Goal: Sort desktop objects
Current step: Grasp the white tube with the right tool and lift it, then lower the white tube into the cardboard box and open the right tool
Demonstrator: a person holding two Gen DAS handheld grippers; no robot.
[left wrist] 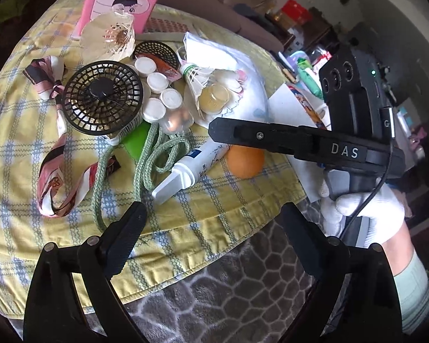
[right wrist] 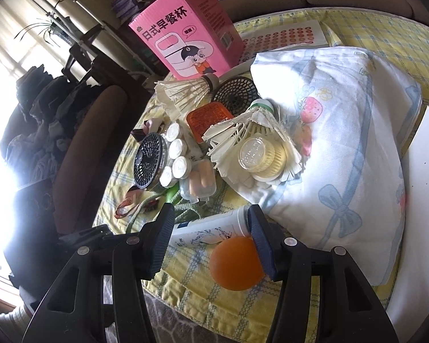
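Your right hand-held gripper (right wrist: pixel 211 240) hangs wide over the orange ball (right wrist: pixel 236 263), which sits by its right finger. Your left hand-held gripper (left wrist: pixel 214 223), also wide and empty, is farther off.

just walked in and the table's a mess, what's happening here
A person with a gripper in each hand is sorting clutter on a yellow checked cloth. The right gripper, jaws open, hangs over an orange ball and a white tube, holding nothing. The left gripper waits open at the table edge. The fan, shuttlecocks and pink box lie unsorted.
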